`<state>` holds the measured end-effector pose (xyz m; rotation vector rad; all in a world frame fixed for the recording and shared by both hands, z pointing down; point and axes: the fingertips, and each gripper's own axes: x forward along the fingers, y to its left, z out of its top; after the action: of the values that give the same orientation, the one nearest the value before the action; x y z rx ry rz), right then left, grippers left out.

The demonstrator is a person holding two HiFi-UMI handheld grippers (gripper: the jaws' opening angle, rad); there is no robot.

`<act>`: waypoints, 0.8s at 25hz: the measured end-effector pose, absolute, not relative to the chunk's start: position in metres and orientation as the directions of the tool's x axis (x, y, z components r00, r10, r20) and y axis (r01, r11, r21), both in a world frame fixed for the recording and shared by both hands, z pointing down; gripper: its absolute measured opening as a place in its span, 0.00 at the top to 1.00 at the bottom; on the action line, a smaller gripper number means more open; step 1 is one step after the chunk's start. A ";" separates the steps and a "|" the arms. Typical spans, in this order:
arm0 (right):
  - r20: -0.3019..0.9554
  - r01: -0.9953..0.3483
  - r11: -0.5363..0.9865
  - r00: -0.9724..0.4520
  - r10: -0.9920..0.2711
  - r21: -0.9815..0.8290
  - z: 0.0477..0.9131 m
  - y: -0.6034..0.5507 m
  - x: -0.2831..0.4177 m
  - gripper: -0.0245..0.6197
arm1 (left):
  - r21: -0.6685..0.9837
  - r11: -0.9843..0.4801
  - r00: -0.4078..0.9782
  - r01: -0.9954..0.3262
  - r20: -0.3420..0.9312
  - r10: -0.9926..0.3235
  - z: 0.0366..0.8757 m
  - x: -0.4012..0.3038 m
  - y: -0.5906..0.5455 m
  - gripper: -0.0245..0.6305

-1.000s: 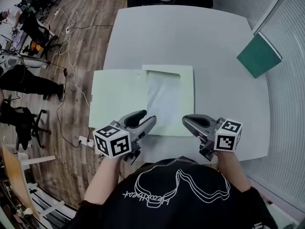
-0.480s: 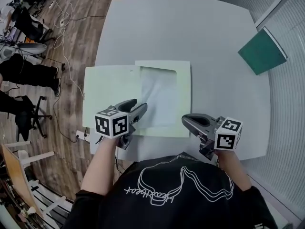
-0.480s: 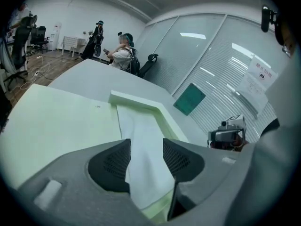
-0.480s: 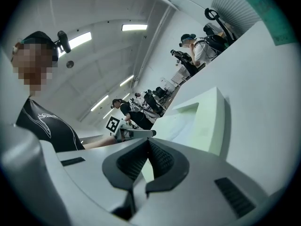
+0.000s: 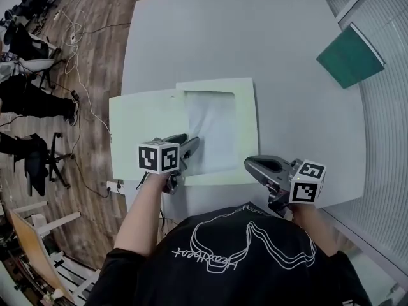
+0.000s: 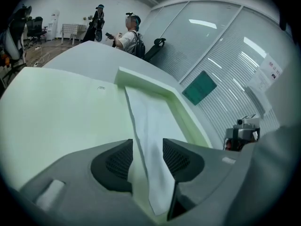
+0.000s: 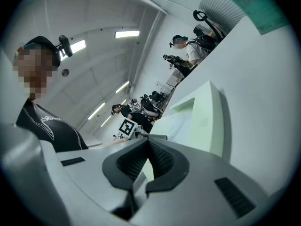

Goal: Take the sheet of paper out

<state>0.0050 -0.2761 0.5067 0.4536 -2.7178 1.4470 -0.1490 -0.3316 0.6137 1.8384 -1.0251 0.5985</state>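
Holding two tongs at the bottom of the head view, I am listing what lies before me, nearest first.

- Right gripper: it is hovering at the lower right, just off the near right corner of the folder. Its jaws are sitting closed together with nothing between them, and it is touching neither folder nor sheet.
- Left gripper: it is tilting down at the lower centre-left over the folder. Its jaws have just been opening and are now standing wide. They are straddling the near left edge of the sheet of paper, and the pads are not pressing on it.
- Sheet of paper: white, it is lying in the right half of the open pale green folder at mid-frame. Its long axis is running away from me, from bottom to top of the frame. I cannot tell whether any part is tucked under the folder.
- Governing relation: I am judging the left gripper the nearer hand, since the sheet's edge is already sitting in its gap. The sheet is stretching straight ahead of those jaws, while the right gripper is standing apart to its right.
- Table: grey, it is carrying the folder.
- Green book: it is lying at the upper right, well apart.
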 end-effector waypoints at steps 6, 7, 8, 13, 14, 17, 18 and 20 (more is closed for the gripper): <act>0.141 -0.233 0.530 -0.968 -0.209 -0.815 0.503 -0.256 -0.015 0.95 | 0.521 -0.226 0.567 -0.823 0.731 -0.380 0.616 -0.145 -0.337 0.66; 0.137 -0.230 0.525 -0.968 -0.211 -0.819 0.503 -0.255 -0.017 0.95 | 0.527 -0.222 0.570 -0.820 0.728 -0.380 0.617 -0.145 -0.338 0.67; 0.134 -0.228 0.520 -0.968 -0.212 -0.823 0.503 -0.253 -0.020 0.95 | 0.531 -0.219 0.572 -0.819 0.729 -0.376 0.618 -0.144 -0.338 0.68; 0.134 -0.233 0.516 -0.966 -0.222 -0.824 0.505 -0.251 -0.025 0.95 | 0.545 -0.197 0.577 -0.815 0.731 -0.364 0.624 -0.147 -0.339 0.74; 0.135 -0.236 0.514 -0.965 -0.227 -0.825 0.505 -0.251 -0.025 0.95 | 0.555 -0.189 0.583 -0.810 0.727 -0.363 0.624 -0.147 -0.339 0.78; 0.142 -0.249 0.509 -0.960 -0.241 -0.824 0.506 -0.250 -0.027 0.95 | 0.578 -0.171 0.597 -0.798 0.718 -0.358 0.625 -0.148 -0.337 0.81; 0.143 -0.252 0.507 -0.959 -0.244 -0.824 0.505 -0.250 -0.029 0.95 | 0.581 -0.169 0.599 -0.796 0.717 -0.356 0.626 -0.149 -0.337 0.83; 0.144 -0.256 0.505 -0.958 -0.249 -0.825 0.506 -0.249 -0.031 0.95 | 0.582 -0.164 0.598 -0.796 0.718 -0.355 0.627 -0.150 -0.337 0.84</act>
<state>-0.0305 -0.2489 0.5056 0.4563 -2.7190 1.4922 -0.1496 -0.3368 0.6274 1.7597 -0.9452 0.5172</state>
